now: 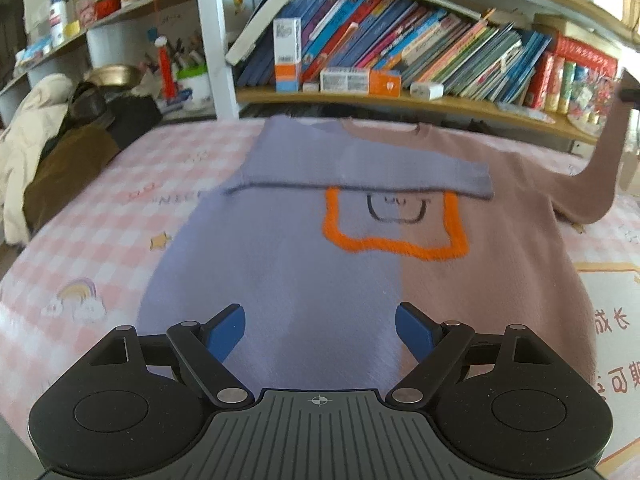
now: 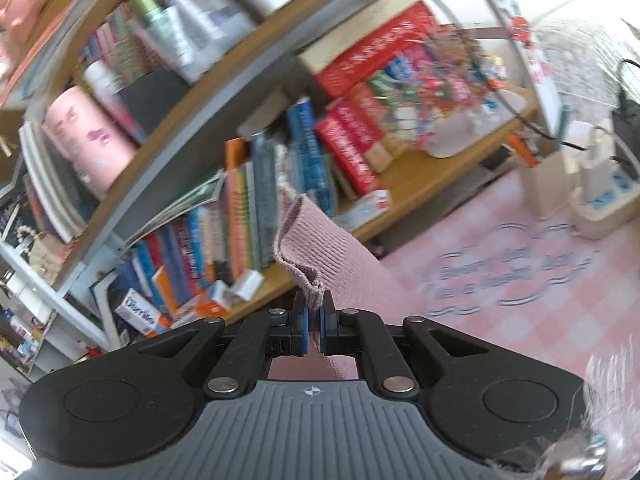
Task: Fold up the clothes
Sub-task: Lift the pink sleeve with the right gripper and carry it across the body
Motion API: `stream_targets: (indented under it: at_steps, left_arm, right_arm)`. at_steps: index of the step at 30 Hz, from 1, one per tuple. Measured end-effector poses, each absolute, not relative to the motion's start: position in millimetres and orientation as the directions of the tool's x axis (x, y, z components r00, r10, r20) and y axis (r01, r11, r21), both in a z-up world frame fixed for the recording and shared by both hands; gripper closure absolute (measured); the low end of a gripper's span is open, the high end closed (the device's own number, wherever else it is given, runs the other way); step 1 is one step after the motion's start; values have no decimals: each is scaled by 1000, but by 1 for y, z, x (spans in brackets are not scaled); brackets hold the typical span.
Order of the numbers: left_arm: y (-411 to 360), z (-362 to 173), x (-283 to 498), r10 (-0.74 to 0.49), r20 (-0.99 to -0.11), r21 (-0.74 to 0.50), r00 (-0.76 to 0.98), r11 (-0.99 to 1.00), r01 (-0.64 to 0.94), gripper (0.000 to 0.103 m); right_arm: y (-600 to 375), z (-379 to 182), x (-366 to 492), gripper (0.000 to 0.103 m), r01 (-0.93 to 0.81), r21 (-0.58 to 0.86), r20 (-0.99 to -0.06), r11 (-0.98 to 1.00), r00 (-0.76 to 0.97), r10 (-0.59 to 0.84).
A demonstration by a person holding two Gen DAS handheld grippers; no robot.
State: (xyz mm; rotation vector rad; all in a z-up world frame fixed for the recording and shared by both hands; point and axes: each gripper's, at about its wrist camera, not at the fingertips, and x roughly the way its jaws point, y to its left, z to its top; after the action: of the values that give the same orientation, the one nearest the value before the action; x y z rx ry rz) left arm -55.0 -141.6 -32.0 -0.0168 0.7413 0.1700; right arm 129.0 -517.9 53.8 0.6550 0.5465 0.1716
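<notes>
The left wrist camera looks low across the sweater (image 1: 304, 248) toward the bookshelf (image 1: 400, 98) beyond it. The right wrist camera sits tilted, closer to the same bookshelf (image 2: 304, 160), facing it. Both views share the shelf and pink checked bedcover (image 1: 92, 248).

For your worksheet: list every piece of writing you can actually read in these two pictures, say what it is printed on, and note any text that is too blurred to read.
"成长": red characters on the bedsheet, right edge.
"可", then a cut-off character: red, on the same sheet, lower right.
"NIC...": faint letters on the sheet beside the sweater, only partly readable.
Book spines, boxes, the red box and the cloud print: too blurred to read.
</notes>
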Motion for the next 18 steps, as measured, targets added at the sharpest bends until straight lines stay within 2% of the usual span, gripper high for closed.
stream_targets:
  at_steps: [18]
  left_arm:
    - [-41, -22, -48, 14, -598, -6, 801, 1000, -22, 18]
  right_arm:
    - [-326, 81, 162, 98, -98, 535, -422, 839, 830, 365]
